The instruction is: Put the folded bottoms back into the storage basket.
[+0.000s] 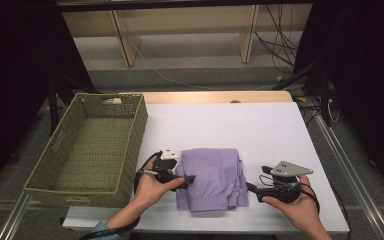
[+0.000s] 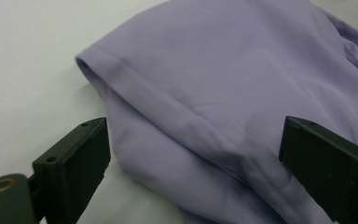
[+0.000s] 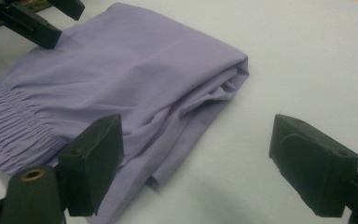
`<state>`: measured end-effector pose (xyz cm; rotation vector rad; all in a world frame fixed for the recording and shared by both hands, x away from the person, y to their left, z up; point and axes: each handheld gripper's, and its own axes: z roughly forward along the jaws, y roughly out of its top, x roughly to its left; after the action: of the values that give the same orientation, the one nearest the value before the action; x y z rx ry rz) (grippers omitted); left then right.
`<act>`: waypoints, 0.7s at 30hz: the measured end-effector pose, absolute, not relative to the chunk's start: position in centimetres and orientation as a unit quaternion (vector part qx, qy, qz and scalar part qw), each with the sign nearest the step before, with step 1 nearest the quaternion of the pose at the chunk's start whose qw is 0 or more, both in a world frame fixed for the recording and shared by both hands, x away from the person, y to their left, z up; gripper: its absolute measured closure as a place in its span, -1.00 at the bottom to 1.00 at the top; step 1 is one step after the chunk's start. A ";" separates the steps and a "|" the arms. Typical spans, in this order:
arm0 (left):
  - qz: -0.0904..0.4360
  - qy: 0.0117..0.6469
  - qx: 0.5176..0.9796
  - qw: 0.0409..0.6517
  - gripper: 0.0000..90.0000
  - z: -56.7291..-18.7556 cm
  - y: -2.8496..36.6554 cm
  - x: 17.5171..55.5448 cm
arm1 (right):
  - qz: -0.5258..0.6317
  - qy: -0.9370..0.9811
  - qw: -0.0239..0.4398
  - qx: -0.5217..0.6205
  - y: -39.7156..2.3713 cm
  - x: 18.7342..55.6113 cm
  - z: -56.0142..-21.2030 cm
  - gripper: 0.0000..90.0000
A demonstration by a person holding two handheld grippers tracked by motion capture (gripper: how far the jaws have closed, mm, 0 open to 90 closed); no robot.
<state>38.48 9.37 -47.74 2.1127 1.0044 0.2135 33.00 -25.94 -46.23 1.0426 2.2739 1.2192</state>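
While a folded garment (image 1: 211,178) lies on the table (image 1: 280,130), two grippers flank it, neither holding it.

Beside the basket (image 1: 91,150), which stands bare, the left gripper (image 1: 189,180) rests at the cloth's left edge, its jaws spread wide around the fold without pinching it. Just off the right edge, the right gripper (image 1: 250,187) also gapes and holds nothing. Folding looks finished; moving the garment into the basket likely remains.

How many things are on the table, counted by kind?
Folded purple cloth: 1
Green woven basket: 1
Grippers, left gripper and right gripper: 2
Total: 4
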 end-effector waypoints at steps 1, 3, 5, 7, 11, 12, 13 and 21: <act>0.086 0.395 0.831 0.383 -0.88 -47.9 9.3 38.5 | 0.431 0.805 0.180 0.367 -25.9 33.0 -46.2 -0.59; 0.084 0.402 0.830 0.377 -0.88 -48.2 9.2 38.5 | 0.430 0.805 0.181 0.366 -25.8 32.9 -46.2 -0.59; 0.087 0.406 0.832 0.369 -0.90 -48.4 9.2 38.4 | 0.429 0.806 0.180 0.365 -25.8 32.9 -46.2 -0.59; 0.087 0.410 0.831 0.365 -0.91 -48.5 9.1 38.4 | 0.427 0.807 0.181 0.365 -25.8 32.9 -46.2 -0.59; 0.080 0.415 0.832 0.361 -0.92 -48.8 8.7 38.1 | 0.428 0.808 0.181 0.363 -25.8 33.0 -46.3 -0.59; 0.078 0.415 0.832 0.359 -0.91 -48.8 8.6 38.1 | 0.428 0.808 0.180 0.364 -25.7 33.0 -46.3 -0.59; 0.077 0.414 0.833 0.359 -0.89 -48.9 8.5 38.1 | 0.428 0.807 0.180 0.364 -25.7 32.9 -46.3 -0.59; 0.074 0.415 0.833 0.358 -0.84 -49.1 7.7 38.0 | 0.428 0.806 0.182 0.365 -25.7 33.0 -46.3 -0.59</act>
<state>37.99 7.74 -49.06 2.1503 1.0700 0.1909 32.96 -25.71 -46.26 1.0309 2.2760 1.2088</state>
